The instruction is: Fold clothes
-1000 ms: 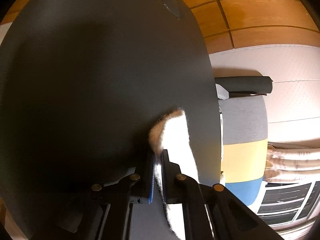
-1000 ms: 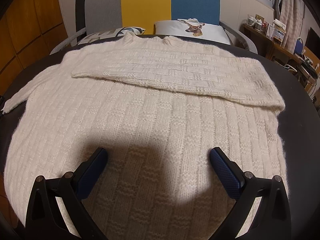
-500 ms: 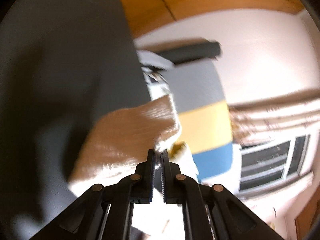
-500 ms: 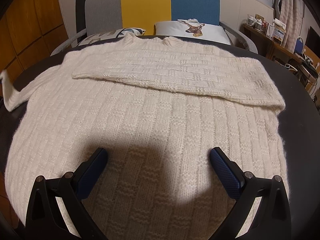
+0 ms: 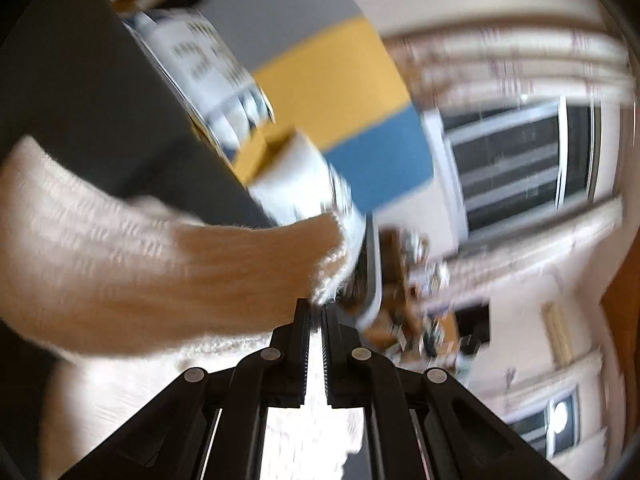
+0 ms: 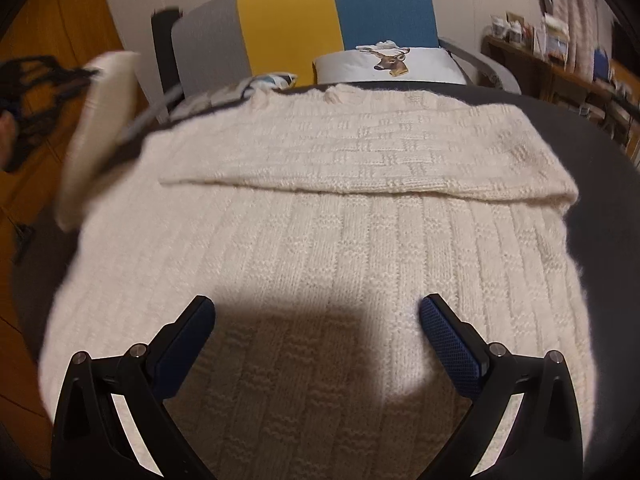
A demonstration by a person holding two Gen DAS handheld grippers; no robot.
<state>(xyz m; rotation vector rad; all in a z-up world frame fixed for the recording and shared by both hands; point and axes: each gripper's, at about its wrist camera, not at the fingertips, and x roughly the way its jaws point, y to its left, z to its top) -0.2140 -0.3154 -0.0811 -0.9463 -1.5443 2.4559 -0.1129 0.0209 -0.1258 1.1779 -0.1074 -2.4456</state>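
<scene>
My left fingers (image 5: 315, 316) are clenched on the sweater's sleeve (image 5: 160, 272), lifted off the dark surface (image 6: 624, 152) left of the sweater (image 6: 320, 260). The grip looks thin, only at the cuff edge; I judge the loose knit could slip out mid-swing, or the sleeve could land crooked and drag the body askew. The sweater lies flat on the surface, its other sleeve (image 6: 360, 160) already folded across the chest. My right fingers (image 6: 316, 320) hover spread apart above its lower part, grasping nothing. The cushion (image 6: 388, 66) behind the sweater shows a deer picture; I can read no writing anywhere.
</scene>
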